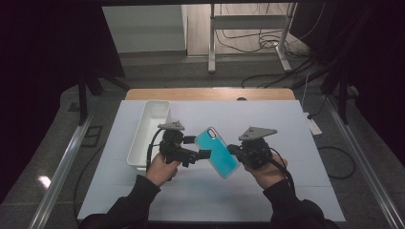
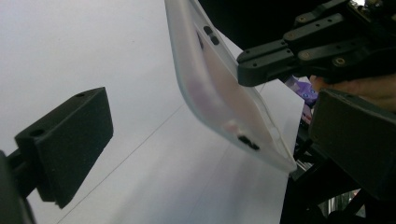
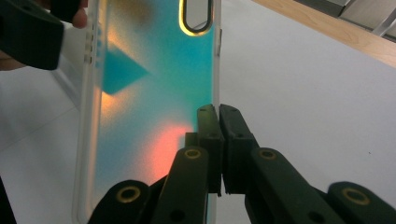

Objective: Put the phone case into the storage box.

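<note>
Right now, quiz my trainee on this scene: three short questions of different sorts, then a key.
1. True or false: the phone case lies flat on the table.
2. Which gripper is clamped on the case's edge? A) the left gripper B) the right gripper C) both
3. Fill in: the white bin stands on the person's ____ side of the table.

Key
1. False: it is held up off the surface, tilted.
2. B: in the right gripper view its jaws are shut on the case's side edge; in the left gripper view the jaws stand wide apart, not touching the case.
3. Left.
</note>
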A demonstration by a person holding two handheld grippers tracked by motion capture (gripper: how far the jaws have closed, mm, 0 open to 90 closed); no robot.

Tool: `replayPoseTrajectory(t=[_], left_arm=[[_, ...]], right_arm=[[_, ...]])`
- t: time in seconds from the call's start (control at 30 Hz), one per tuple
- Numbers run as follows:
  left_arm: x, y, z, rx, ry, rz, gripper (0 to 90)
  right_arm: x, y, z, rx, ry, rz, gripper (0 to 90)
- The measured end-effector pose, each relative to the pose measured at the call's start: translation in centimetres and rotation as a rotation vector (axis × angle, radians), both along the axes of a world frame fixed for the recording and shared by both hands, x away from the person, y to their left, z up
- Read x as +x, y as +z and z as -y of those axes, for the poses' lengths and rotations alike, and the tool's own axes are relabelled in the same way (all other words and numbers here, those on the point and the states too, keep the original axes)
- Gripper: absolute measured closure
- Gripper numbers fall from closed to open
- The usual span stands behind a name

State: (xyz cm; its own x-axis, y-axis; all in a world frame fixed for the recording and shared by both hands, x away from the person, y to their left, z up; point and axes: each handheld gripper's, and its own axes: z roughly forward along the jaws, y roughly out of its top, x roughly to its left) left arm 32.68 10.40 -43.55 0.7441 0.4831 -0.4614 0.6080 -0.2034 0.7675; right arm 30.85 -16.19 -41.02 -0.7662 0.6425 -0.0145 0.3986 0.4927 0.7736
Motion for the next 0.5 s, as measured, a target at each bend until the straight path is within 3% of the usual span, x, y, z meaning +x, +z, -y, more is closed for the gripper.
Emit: replayPoseTrajectory(t=[0.17,0.33,0.5], left_arm=[[0.27,-0.02,0.10,-0.022,-0.011,-0.016,0.5],[0.27,-0.13,0.12,-0.010,-0.010,-0.017,3.2],[0.31,-0.27,0.06,-0.017,-0.016,-0.038,18.1]], right_arm=[[-0.38,-0.01,-0.56,-0.003,0.018,0.007,87.7],[-0.60,-0.09,-0.86,-0.007,0.027,0.012,87.7],[-0.73,-0.13,-0.98,-0.006,0.026,0.015,87.7]])
